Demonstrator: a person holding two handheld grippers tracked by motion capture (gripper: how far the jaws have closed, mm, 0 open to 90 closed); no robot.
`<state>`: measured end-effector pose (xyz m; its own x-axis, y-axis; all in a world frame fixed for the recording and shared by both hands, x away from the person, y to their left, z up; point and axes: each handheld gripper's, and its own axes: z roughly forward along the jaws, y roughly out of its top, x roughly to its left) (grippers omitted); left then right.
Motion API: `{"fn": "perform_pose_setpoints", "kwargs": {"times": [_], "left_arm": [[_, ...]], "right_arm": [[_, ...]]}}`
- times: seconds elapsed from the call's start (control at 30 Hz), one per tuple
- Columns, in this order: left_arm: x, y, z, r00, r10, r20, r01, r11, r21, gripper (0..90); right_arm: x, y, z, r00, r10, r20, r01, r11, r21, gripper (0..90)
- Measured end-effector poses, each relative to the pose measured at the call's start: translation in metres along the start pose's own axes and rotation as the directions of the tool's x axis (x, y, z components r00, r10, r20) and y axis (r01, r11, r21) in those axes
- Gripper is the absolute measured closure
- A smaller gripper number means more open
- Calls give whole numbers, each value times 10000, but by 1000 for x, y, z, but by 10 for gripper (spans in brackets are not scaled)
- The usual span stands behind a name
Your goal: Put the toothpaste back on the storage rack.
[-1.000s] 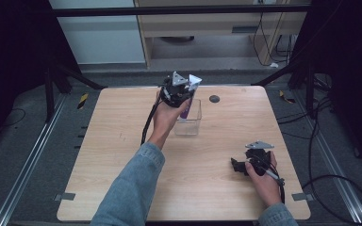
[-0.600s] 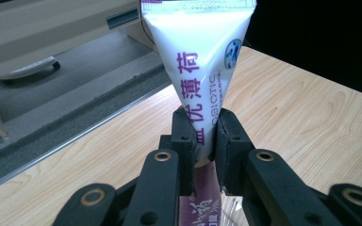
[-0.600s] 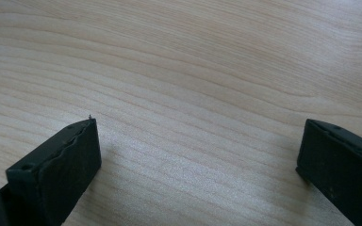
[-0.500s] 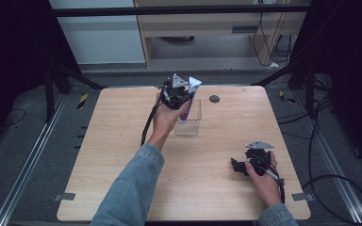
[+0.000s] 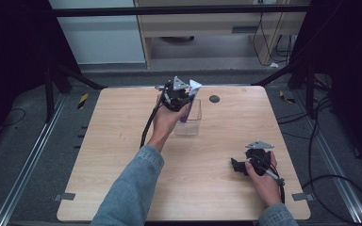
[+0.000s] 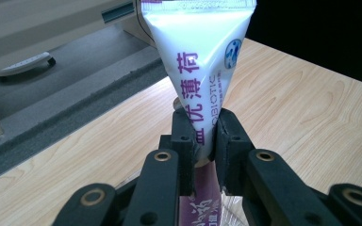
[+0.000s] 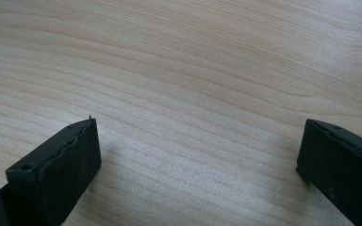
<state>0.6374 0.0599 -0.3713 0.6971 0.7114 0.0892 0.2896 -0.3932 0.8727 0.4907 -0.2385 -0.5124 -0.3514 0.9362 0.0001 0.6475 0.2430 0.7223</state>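
Note:
My left gripper (image 5: 181,96) is shut on a white and purple toothpaste tube (image 6: 202,66). It holds the tube upright over a clear plastic box (image 5: 191,117) at the table's far middle. In the high view the tube (image 5: 190,96) has its flat sealed end up and its purple lower part inside the box. In the left gripper view the two jaws pinch the tube's middle. My right gripper (image 5: 235,165) rests low at the table's near right, open. The right gripper view has its fingertips (image 7: 82,141) wide apart over bare wood.
The wooden table (image 5: 122,155) carries a small round dark hole or disc (image 5: 214,99) to the right of the box. Cables trail from both grippers. A pale cabinet (image 5: 207,23) stands beyond the far edge, dark frame legs (image 5: 283,70) at either side.
The left gripper with the tube has shifted very slightly above the box. The right hand has stayed put.

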Motion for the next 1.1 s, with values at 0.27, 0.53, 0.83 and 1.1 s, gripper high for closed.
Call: {"fn": "perform_pose_setpoints", "kwargs": {"times": [0.27, 0.53, 0.83, 1.1], "left_arm": [[0, -5, 2, 10000, -37, 27, 37, 9999, 118, 794], [-1, -9, 4, 10000, 0, 62, -2, 9997, 263, 793], [-1, -13, 5, 10000, -14, 59, 12, 9994, 358, 793], [0, -13, 4, 10000, -7, 38, 5, 9991, 428, 793]], "right_arm": [[0, 0, 0, 10000, 3, -10, -3, 10000, -16, 4], [0, 0, 0, 10000, 4, -6, -5, 10000, -15, 4], [0, 0, 0, 10000, 2, -2, -2, 10000, 0, 4], [0, 0, 0, 10000, 4, -3, -4, 10000, 0, 4]]}}
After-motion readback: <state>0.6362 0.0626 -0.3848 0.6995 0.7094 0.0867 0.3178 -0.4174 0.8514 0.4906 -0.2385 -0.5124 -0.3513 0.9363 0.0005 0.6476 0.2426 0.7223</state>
